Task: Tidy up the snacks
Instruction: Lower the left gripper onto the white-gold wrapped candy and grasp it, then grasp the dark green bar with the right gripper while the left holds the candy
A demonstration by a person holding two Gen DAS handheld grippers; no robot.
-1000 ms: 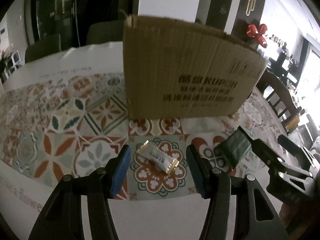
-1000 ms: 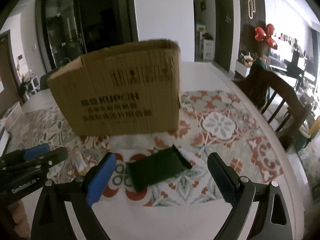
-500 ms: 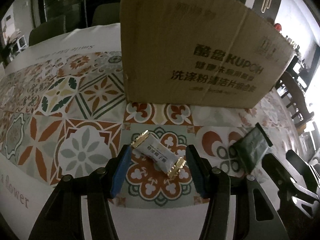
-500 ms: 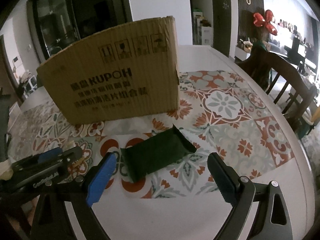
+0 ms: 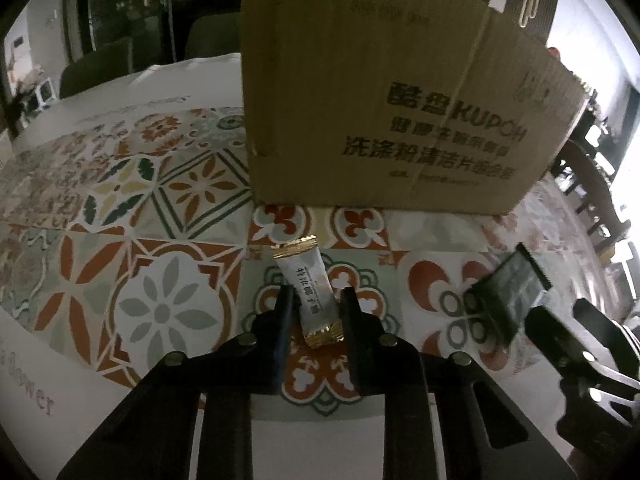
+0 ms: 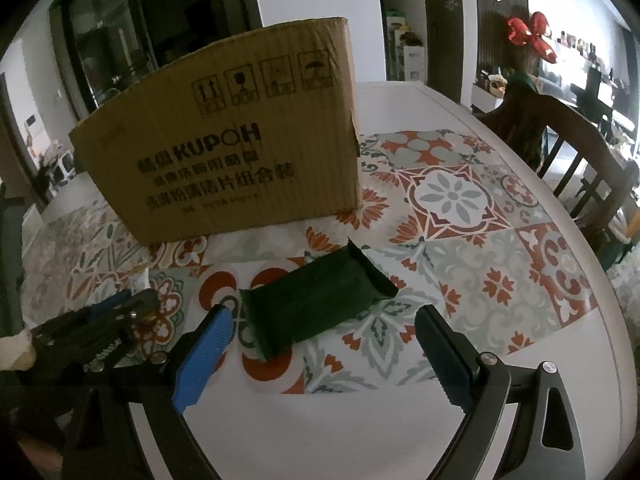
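My left gripper (image 5: 316, 300) is shut on a white snack packet with gold ends (image 5: 310, 292), which lies on the patterned tablecloth in front of a tall cardboard box (image 5: 384, 112). My right gripper (image 6: 324, 344) is open, its blue pads either side of a dark green snack packet (image 6: 316, 300) that lies flat on the cloth. The box also shows in the right wrist view (image 6: 240, 148), behind the green packet. The green packet shows at the right of the left wrist view (image 5: 512, 292). The left gripper shows at the left of the right wrist view (image 6: 100, 320).
The table (image 6: 400, 432) has a white border around the tiled pattern and a rounded right edge. A wooden chair (image 6: 580, 160) stands at the right side. Dark chairs (image 5: 120, 60) stand behind the table's far side.
My left gripper has closed on the white packet, which has turned to point away from me. My right gripper has moved closer to the green packet and stays open.
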